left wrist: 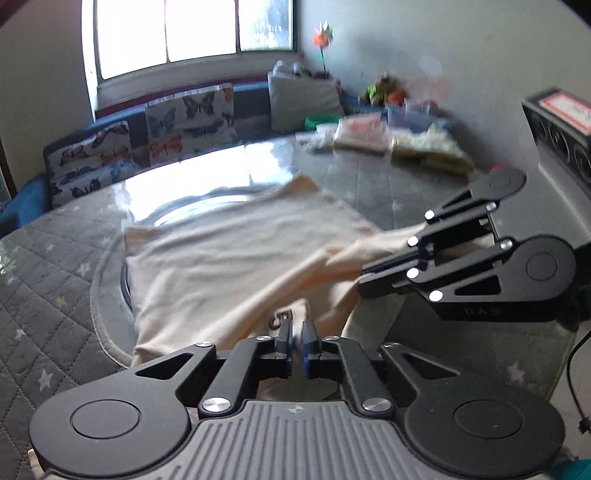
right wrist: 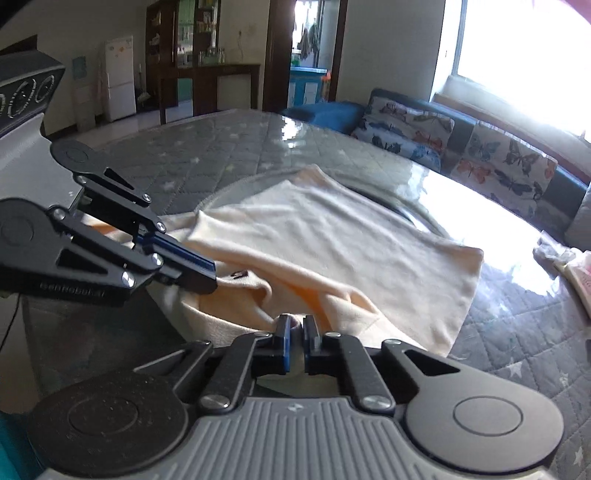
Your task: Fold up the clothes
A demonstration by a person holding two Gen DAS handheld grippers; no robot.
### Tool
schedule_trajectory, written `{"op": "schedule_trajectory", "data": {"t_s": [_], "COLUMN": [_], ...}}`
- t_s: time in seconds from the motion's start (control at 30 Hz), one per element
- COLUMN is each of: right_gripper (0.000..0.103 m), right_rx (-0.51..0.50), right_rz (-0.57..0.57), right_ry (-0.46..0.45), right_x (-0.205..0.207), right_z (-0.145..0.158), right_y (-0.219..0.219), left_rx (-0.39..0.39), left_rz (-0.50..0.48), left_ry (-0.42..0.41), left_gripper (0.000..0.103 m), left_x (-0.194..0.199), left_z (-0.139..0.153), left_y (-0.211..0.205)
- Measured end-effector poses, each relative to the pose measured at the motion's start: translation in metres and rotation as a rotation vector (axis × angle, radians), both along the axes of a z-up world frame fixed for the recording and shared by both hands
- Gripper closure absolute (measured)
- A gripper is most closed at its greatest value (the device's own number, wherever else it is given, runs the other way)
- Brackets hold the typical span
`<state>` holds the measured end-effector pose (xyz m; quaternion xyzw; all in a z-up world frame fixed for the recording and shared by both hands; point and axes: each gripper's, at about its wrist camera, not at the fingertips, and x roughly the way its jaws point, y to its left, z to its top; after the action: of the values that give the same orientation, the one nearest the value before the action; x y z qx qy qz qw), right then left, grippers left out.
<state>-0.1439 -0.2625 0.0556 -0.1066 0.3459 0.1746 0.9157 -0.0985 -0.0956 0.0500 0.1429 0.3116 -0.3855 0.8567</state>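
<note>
Cream garment (left wrist: 207,258): soft knit cloth, matt, faintly ribbed with wrinkles. It lies on the table top (left wrist: 177,184), which is glossy and glass-like, throwing back window glare. Under that sheet, a grey quilted cloth (left wrist: 48,295), stitched in diamonds, matt.

Left gripper (left wrist: 295,332): matt black links, shiny metal rivets, ribbed grey plastic body.

Beyond the table, cushions (right wrist: 506,162) of printed fabric, matt.

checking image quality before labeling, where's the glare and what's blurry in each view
Left wrist view: window blown out, glare on the glossy table, far folded stack smeared by blur. Right wrist view: window overexposed, glare across the table; cream garment fairly sharp; fisheye bends both.
</note>
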Motion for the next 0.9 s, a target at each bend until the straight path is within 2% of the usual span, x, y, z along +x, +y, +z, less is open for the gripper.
{"op": "schedule_trajectory", "data": {"t_s": [0.2,0.33,0.5,0.57,0.67,0.73,0.8,0.83,0.9], "right_gripper": [0.099,0.099,0.099,0.098,0.086,0.084,0.076,0.071,0.070], "right_rx": [0.025,0.013,-0.077,-0.078,-0.076,-0.062,-0.034,-0.024,-0.020], "right_rz": [0.015,0.064,0.154,0.167,0.150,0.121,0.096,0.088,0.084], "right_ry": [-0.066,-0.052,0.015,0.024,0.001,-0.019,-0.014,-0.009,0.002], "right_x": [-0.035,-0.056,-0.079,-0.084,-0.086,-0.079,-0.069,-0.065,-0.060], "right_z": [0.028,0.035,0.024,0.022,0.025,0.026,0.023,0.019,0.010], "right_y": [-0.002,0.004,0.015,0.015,0.015,0.015,0.015,0.016,0.019], "left_rx": [-0.110,-0.087,-0.037,-0.035,-0.032,-0.031,-0.019,-0.010,0.017], "left_rz": [-0.010,-0.045,-0.088,-0.074,-0.040,-0.014,-0.003,-0.002,-0.002], "left_ry": [-0.046,-0.015,0.017,0.017,0.007,-0.007,-0.030,-0.043,-0.062], "left_gripper": [0.100,0.100,0.100,0.097,0.085,0.075,0.058,0.058,0.058], "left_x": [-0.025,-0.038,-0.054,-0.054,-0.050,-0.045,-0.043,-0.042,-0.041], "left_z": [0.023,0.023,0.011,0.011,0.011,0.010,0.008,0.006,-0.002], "left_y": [0.026,0.035,0.042,0.044,0.042,0.037,0.029,0.024,0.015]}}
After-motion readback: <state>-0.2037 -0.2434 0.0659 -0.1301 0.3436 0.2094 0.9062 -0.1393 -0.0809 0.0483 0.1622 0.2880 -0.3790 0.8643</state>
